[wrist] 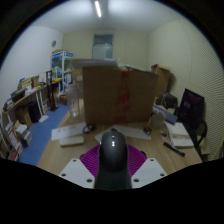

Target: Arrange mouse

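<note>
Clearly, a dark mouse (pixel 113 155) is clamped between the closed-in fingers of the gripper (pixel 113 172), held above the wooden table (pixel 60 150); cardboard boxes (pixel 118 92) are seen far behind.

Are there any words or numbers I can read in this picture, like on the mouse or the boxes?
No text can be read anywhere.
The mouse, held between the gripper fingers: no logo or letters show on its dark back.
The cardboard boxes beyond it: any print is too small and blurred to read.
The shelves with clutter: nothing legible.
The laptop: its screen is dark, with no words showing.
</note>
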A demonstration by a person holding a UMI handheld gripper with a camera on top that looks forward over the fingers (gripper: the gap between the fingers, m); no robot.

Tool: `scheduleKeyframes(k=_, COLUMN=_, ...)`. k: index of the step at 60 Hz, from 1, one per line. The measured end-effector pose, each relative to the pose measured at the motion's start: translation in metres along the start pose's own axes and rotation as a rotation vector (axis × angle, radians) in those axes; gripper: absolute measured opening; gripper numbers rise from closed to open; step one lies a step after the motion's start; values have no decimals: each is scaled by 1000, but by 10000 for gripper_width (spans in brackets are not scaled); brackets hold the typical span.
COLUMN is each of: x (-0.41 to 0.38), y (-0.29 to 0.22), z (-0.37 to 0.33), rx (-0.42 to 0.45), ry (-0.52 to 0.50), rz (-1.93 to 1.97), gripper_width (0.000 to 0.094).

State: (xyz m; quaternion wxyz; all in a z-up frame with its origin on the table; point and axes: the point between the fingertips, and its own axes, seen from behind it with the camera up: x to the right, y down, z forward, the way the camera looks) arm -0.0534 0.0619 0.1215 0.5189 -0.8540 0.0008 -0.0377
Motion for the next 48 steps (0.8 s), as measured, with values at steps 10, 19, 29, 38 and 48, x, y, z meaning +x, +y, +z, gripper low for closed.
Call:
scheduleKeyframes(k=10, x=27, y=96, z=37, rx=-143, ry=-92, rz=-50, gripper_width=349)
scheduleKeyframes(k=19, x=27, y=127, z=40, rx=-160, ry=-145, rz=-34, gripper_width=411)
scheduleKeyframes(k=29, x=22, y=132, z=31, rx=-237, ry=-231, rz=-57, gripper_width=636)
scheduleKeyframes(k=38, x=29, y=139, z=-13, rx=-303, ry=-329, rz=-9, gripper_width=834)
scheduleKeyframes(k=48, x=77, y=153, z=-79, rx=-336, ry=-298, rz=14, gripper_width=838)
